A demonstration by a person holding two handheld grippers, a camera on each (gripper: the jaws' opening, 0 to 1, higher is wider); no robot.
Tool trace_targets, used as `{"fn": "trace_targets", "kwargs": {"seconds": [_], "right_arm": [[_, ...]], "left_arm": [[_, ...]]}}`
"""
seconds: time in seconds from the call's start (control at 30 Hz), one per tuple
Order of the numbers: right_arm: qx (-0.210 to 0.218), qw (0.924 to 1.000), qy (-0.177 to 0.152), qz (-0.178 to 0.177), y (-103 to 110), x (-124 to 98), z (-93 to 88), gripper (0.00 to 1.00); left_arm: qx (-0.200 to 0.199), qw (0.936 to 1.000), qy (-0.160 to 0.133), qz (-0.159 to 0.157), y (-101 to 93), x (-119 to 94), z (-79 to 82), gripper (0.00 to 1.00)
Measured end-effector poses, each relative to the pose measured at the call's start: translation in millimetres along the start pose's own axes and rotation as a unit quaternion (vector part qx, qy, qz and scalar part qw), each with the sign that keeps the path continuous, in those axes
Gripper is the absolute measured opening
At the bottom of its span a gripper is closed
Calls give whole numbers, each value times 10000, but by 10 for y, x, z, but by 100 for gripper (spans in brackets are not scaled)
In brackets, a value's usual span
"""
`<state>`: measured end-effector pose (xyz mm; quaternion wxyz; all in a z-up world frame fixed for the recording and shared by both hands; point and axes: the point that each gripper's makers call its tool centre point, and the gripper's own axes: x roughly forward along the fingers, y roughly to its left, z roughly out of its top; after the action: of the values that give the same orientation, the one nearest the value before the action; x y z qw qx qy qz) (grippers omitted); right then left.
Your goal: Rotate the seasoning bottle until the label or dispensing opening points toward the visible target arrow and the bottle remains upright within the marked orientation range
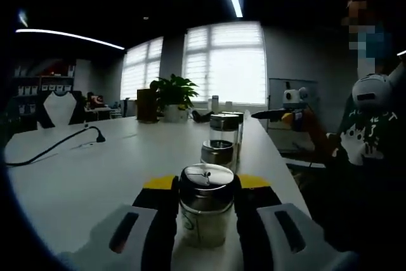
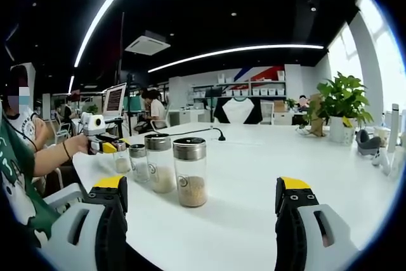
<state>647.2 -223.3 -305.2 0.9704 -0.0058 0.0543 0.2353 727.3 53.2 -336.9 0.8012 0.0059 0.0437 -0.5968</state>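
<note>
Seasoning bottle (image 1: 206,204): upright on tabletop (image 1: 95,169), end of bottle row, axis vertical | left tool (image 1: 206,211): jaws flank bottle, closure on glass cannot be told | right tool (image 2: 202,204): jaws apart, well short of row | nearer: left.

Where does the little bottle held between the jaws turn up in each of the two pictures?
Left gripper view: the seasoning bottle stands bottom centre, between the jaws of the left gripper.
Right gripper view: the bottle is far left, last in the row of bottles, at that gripper.
Shared landmark: the potted plant.
</note>
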Motion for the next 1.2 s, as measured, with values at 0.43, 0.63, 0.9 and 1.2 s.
{"fn": "trace_targets", "kwargs": {"seconds": [0.43, 0.63, 0.9, 1.2], "right_arm": [[11, 10000, 4, -11, -4, -2, -7, 99], [5, 10000, -2, -13, -4, -7, -5, 99], [24, 10000, -4, -36, -23, -14, -11, 99], [31, 10000, -2, -37, -21, -12, -14, 99]], "left_arm": [[-9, 9995, -31, 322, 15, -28, -8, 35], [-51, 9982, -78, 595, 41, -35, -10, 35], [-151, 9946, -204, 1003, 73, -56, -13, 35], [18, 9874, -138, 1576, 86, -68, -25, 36]]}}
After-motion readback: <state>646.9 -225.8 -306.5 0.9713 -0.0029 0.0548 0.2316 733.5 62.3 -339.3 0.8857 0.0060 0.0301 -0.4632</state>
